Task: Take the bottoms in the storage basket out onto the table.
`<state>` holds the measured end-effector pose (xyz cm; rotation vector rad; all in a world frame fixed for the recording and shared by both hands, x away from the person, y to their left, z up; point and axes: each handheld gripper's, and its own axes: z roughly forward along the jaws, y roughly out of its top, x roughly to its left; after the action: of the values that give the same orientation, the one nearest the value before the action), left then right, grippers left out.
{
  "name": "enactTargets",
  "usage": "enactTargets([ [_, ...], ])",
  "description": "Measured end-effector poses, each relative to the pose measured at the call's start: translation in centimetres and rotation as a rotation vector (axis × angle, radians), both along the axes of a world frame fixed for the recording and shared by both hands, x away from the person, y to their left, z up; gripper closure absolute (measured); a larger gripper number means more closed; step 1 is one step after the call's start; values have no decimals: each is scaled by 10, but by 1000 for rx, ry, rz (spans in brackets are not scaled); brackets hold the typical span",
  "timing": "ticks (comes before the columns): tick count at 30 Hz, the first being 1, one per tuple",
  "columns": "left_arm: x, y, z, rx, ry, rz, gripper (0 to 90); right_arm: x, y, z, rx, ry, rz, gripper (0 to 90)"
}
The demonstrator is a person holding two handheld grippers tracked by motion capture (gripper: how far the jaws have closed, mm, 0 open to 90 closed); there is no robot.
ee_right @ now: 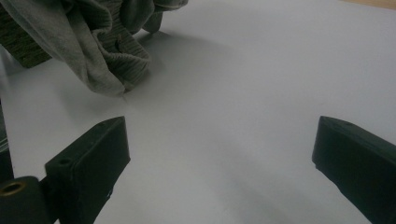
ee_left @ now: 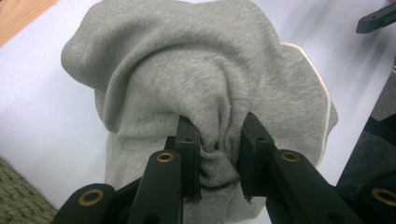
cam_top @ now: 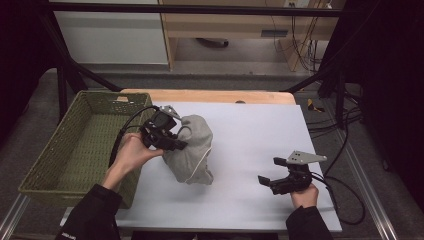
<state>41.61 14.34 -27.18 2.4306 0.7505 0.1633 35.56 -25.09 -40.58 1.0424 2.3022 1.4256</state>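
High view first: a green woven basket (cam_top: 75,150) sits at the left edge of the desk (cam_top: 250,140), partly overhanging the white sheet that covers most of the desk top. Its inside shows only its own woven floor and walls; nothing lies in it. A strip of bare wood shows along the desk's far edge.

Just to the right of the basket, on the white sheet, is a grey garment (cam_top: 192,150), bunched into a soft mound that stands taller than it is wide, with its lower end touching the desk. The left tongs (cam_top: 172,140) grip it from the basket side, held by the person's left hand (cam_top: 131,152). In the left gripper view, the grey garment (ee_left: 201,79) is a knit fabric with rounded folds and a pale seam or hem curving down its right side; a pinch of the cloth is gathered between the two black jaws, which are clamped on it, the fabric puckering where they press.

The right tongs (cam_top: 266,171) are well apart from the garment, low over the right part of the sheet. In the right gripper view, their jaws stand wide apart with only bare white sheet between them, and a ribbed edge of the grey garment (ee_right: 93,56) lies farther off at upper left.
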Motion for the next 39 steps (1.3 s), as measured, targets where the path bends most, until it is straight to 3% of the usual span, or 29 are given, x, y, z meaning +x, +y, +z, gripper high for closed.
enactTargets([
  [11, 1, -9, -12, 2, 17, -19, 726, 0, 0, 0, -1, 0, 0, 45],
  [31, -1, -23, -46, -9, 46, -40, 711, 0, 0, 0, -3, 2, 2, 46],
  [39, -6, -28, -55, 1, 46, -72, 697, 0, 1, -1, -5, 0, 4, 46],
])
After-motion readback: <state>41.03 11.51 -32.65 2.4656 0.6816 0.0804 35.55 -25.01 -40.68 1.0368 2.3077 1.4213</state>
